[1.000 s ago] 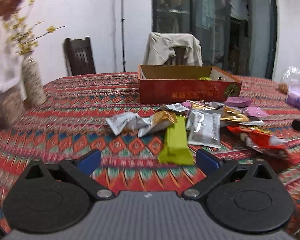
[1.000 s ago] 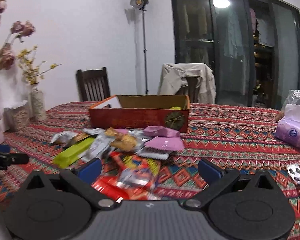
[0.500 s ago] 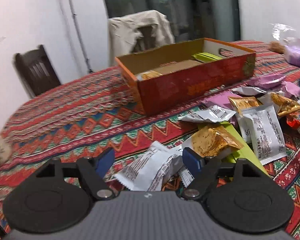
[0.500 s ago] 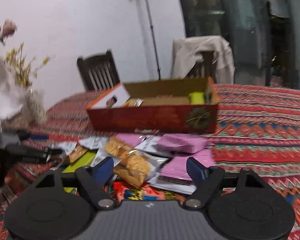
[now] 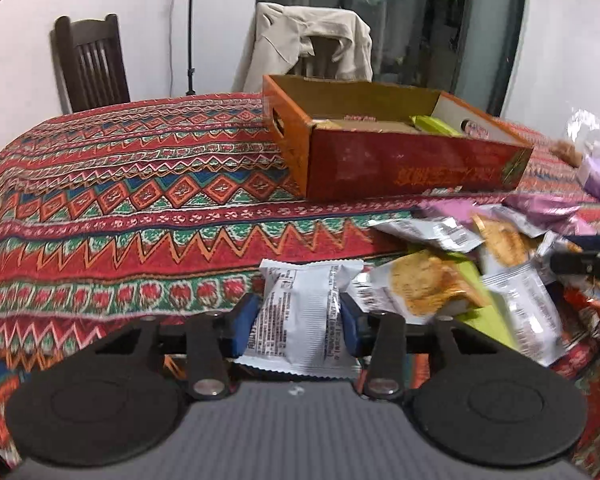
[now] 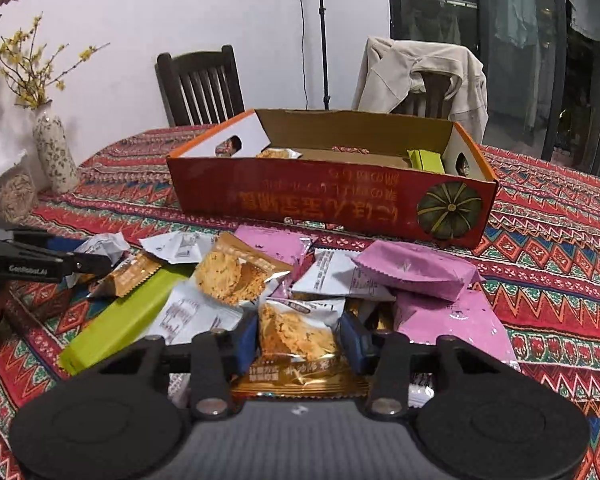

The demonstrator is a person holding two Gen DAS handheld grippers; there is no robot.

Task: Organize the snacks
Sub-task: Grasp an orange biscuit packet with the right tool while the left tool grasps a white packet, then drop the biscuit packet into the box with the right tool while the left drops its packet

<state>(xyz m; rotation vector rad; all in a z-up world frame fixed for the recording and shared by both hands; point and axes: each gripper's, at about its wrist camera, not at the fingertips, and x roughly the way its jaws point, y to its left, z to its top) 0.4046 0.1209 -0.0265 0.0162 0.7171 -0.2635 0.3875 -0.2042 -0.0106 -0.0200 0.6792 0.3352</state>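
The left tool (image 5: 299, 322) is closed across the middle of a white snack packet (image 5: 300, 316), and the right tool (image 6: 298, 336) likewise pinches a gold cracker packet (image 6: 296, 334), both low over the desk (image 5: 140, 208). These 2 packets look light, puffy and slick, with brittle contents, so a gentle hold across the padded middle seems safest; the red box (image 6: 332, 204) sits ahead of both tools.

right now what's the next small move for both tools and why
Probably lift both and carry them to the red box. The left tool is shut on a white packet, the right tool on a gold snack packet, and the box has room.
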